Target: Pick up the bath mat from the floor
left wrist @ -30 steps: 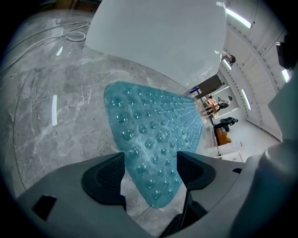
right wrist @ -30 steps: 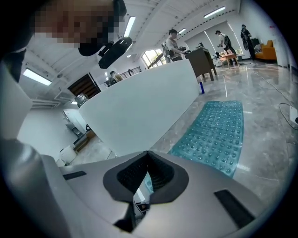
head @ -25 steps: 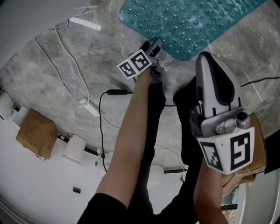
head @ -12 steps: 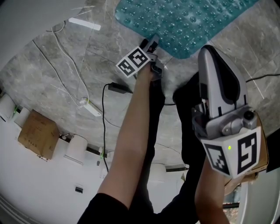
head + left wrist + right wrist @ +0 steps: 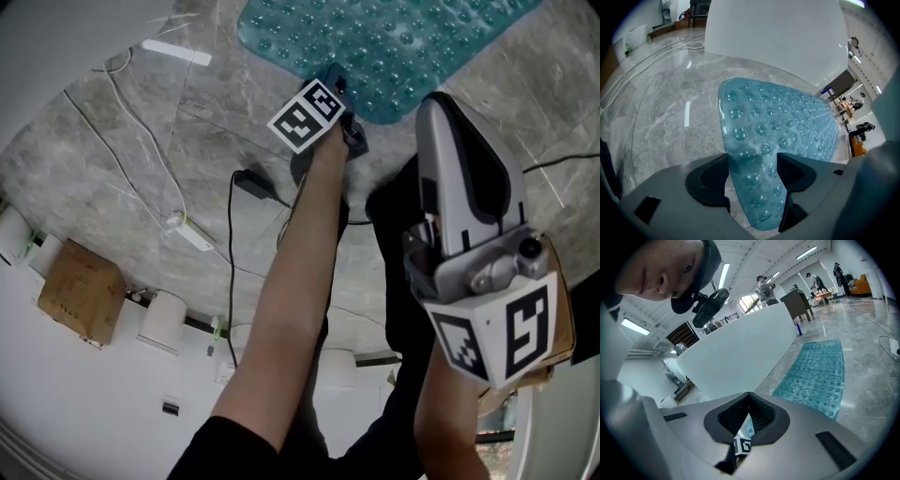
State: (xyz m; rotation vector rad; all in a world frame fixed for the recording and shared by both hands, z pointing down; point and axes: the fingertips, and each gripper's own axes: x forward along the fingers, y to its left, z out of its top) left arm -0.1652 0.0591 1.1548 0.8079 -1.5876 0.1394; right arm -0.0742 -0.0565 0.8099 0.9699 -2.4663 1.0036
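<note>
The teal bath mat (image 5: 403, 47), covered in round bumps, lies flat on the grey marble floor at the top of the head view. My left gripper (image 5: 339, 77) points steeply down at the mat's near rounded edge. In the left gripper view the mat (image 5: 787, 126) narrows to a corner that runs between the jaws of the left gripper (image 5: 752, 168). Those jaws have just been closing a little but stand wide, pads not pressing. My right gripper (image 5: 442, 105) hangs high near the camera, jaws together and empty. Its own view shows the mat (image 5: 818, 376) farther off.
A black cable with a plug (image 5: 253, 183) and a white cable with a power strip (image 5: 187, 230) lie on the floor left of my arm. Cardboard boxes (image 5: 80, 291) sit near the white wall. A white panel (image 5: 773, 37) stands behind the mat.
The left gripper has shifted right and tipped further down, so its tips now sit over the mat's near edge. The right gripper has stayed put.
</note>
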